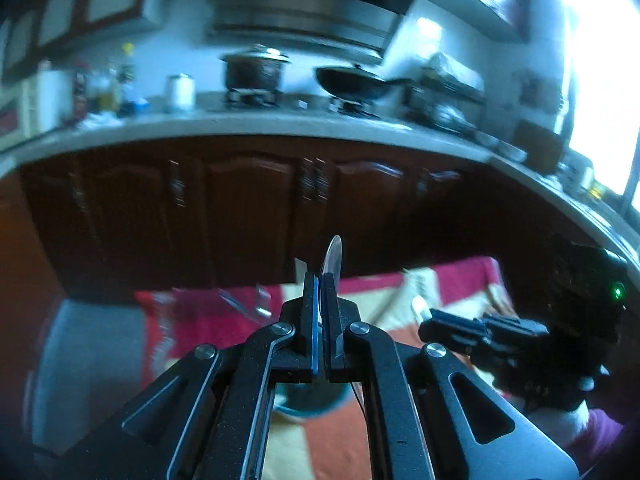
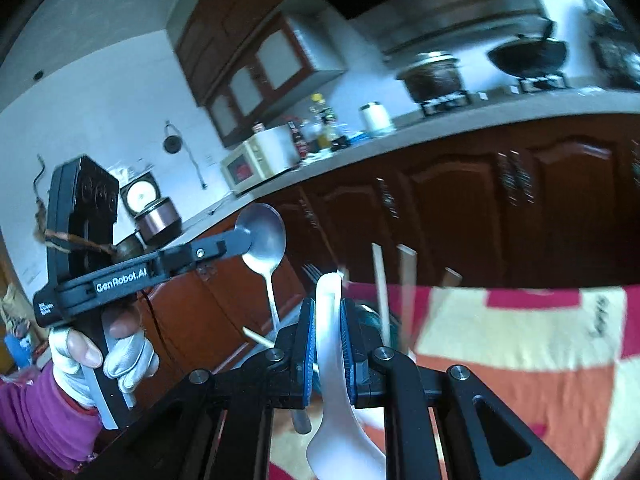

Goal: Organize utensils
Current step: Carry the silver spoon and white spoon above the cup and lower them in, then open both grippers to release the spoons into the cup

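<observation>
Above a red, cream and orange cloth [image 2: 520, 340], both grippers are up in the air facing the dark wood cabinets [image 1: 248, 208] and the counter [image 1: 280, 124]. Left gripper [image 1: 321, 280] jaws clamped tight on a metal spoon [image 1: 333, 256], pinched at the bowl edge; in the right wrist view the same metal spoon [image 2: 262, 240] hangs bowl-up from the left gripper [image 2: 244, 242], handle pointing down. Gloved left hand [image 2: 116, 356] wraps that tool's grip. Right gripper [image 2: 327, 312] jaws closed on a white plastic spoon [image 2: 330, 360], handle up between the blue pads [image 2: 307, 344], bowl below near the camera. Behind the fingers, pale sticks [image 2: 380, 288], probably chopsticks, stand in a teal container [image 2: 372, 316], blurred. Pot [image 1: 256, 68] and wok [image 1: 356, 82] sit on the stove.
</observation>
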Available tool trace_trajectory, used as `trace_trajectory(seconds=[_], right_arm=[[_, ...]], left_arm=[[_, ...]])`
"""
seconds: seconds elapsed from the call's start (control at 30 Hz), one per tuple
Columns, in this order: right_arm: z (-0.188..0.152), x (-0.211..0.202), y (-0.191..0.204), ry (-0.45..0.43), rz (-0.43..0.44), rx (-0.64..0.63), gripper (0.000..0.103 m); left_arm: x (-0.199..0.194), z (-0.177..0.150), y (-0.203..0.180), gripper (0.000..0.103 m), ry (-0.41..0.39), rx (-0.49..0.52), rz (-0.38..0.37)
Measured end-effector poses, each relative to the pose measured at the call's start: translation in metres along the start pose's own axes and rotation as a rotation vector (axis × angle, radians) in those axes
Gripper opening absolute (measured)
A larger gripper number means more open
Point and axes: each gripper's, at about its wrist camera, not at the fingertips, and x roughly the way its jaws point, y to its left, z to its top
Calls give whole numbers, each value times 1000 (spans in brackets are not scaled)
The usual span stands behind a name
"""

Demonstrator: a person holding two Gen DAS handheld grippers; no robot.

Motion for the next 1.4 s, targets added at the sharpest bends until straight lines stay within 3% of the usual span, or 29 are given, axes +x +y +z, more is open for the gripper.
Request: trace_trajectory(seconds=[0.2, 0.33, 0.73, 1.0, 1.2, 1.3, 1.33, 1.4], right_arm=[[16, 63, 4, 3, -5, -32, 12], [11, 93, -8, 16, -30, -39, 12], [-24, 111, -24, -12, -24, -18, 11], [-41, 92, -22, 41, -11, -28, 11], [-53, 97, -26, 157, -33, -17, 12], [-58, 92, -23, 175, -51, -28, 21], [-58, 89, -23, 172, -52, -27, 28], [-59, 82, -23, 163, -54, -19, 30]], left_arm=[[25, 2, 28, 0, -47, 8, 133], [47, -6, 39, 0, -42, 21, 175], [64, -29, 47, 0, -14, 21, 156], [66, -42, 40, 0, 34, 32, 120], [71, -52, 41, 2, 97, -3, 81], [73, -58, 41, 2, 122, -11, 69], [74, -59, 41, 2, 130, -14, 62], [73, -60, 40, 2, 140, -17, 55]])
